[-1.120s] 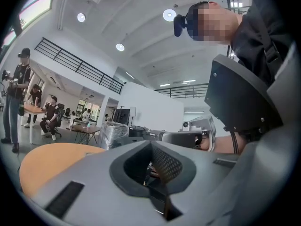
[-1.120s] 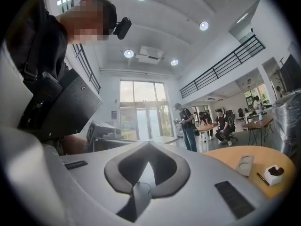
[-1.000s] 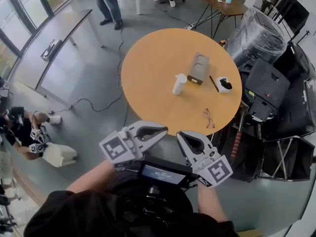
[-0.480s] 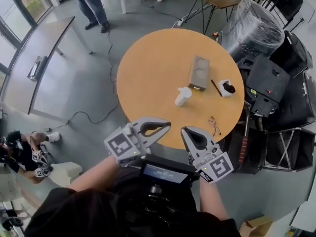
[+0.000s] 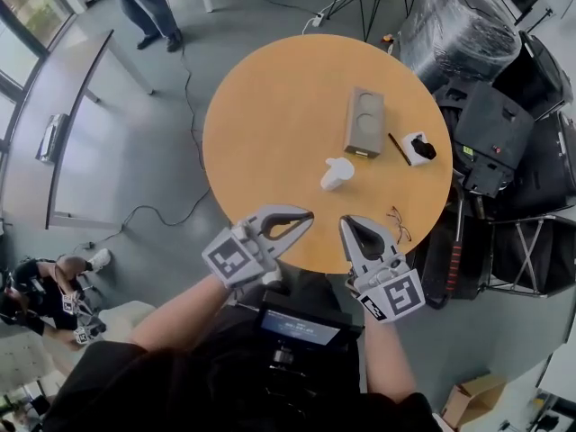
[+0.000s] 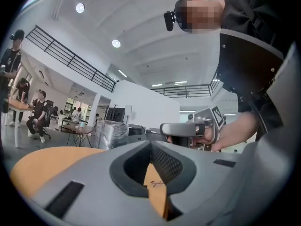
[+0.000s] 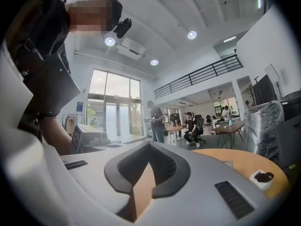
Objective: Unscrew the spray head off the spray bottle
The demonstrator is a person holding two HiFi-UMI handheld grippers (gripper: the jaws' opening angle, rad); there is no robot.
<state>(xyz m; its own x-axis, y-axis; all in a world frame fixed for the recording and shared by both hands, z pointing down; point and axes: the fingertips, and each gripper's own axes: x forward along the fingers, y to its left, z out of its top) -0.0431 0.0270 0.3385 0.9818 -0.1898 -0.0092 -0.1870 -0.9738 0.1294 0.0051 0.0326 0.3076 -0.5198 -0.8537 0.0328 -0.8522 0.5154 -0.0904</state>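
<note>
Table [image 5: 270, 106] nearer | left tongs [image 5: 308, 215] closed, empty | right tongs [image 5: 346, 221] closed, seemingly empty

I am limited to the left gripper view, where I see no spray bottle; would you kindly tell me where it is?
Observer: The white spray bottle sits on the round table, near its middle, with nothing touching it.
Operator: Thank you. What lies closest to it?
Observer: A brown box lies just beyond it, with a gap between them.
Operator: Is the right gripper carrying anything?
Observer: No. The right gripper has its jaws together, and its own view shows nothing between them.
</note>
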